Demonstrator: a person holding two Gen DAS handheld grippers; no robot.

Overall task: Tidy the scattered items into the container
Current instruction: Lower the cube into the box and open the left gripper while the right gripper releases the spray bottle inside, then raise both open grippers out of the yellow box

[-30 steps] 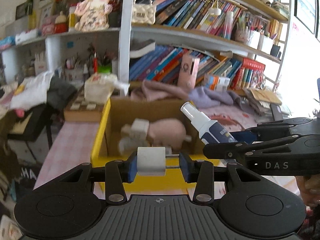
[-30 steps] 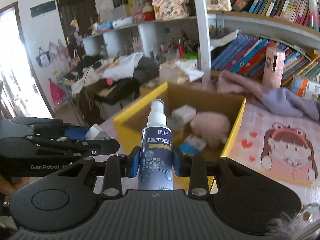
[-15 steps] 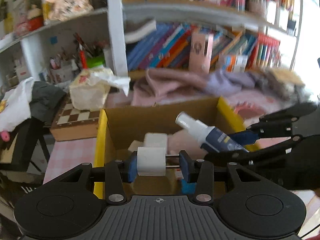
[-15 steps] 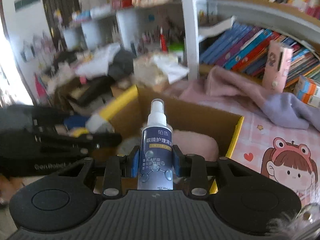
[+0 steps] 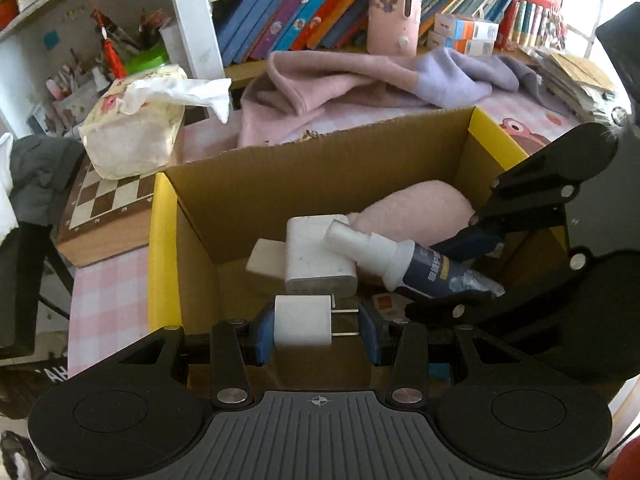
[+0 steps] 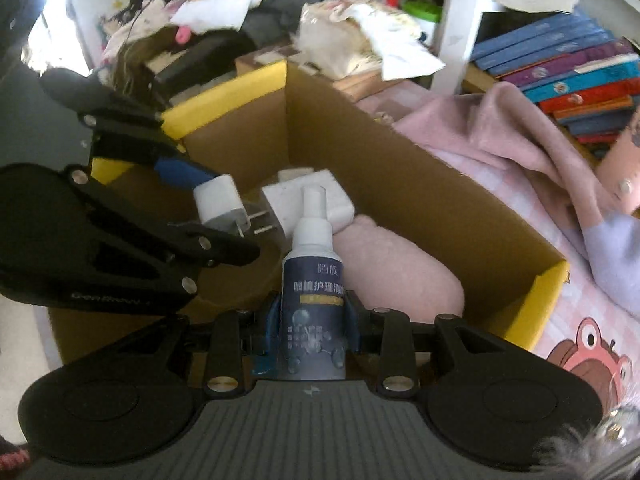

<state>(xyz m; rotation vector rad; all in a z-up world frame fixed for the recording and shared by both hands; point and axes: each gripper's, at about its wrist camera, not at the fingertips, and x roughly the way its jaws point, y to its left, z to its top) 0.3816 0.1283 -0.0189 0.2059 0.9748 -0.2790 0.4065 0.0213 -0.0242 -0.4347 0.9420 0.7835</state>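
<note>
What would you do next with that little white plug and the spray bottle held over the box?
Probably open both sets of jaws and let them drop. The left gripper holds the white plug and the right gripper holds the spray bottle, both already inside the cardboard box, just above the white adapter and pink plush.

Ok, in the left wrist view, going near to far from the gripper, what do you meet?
Left gripper holding the small charger plug → large white adapter → box back wall → pink blanket → books.
</note>
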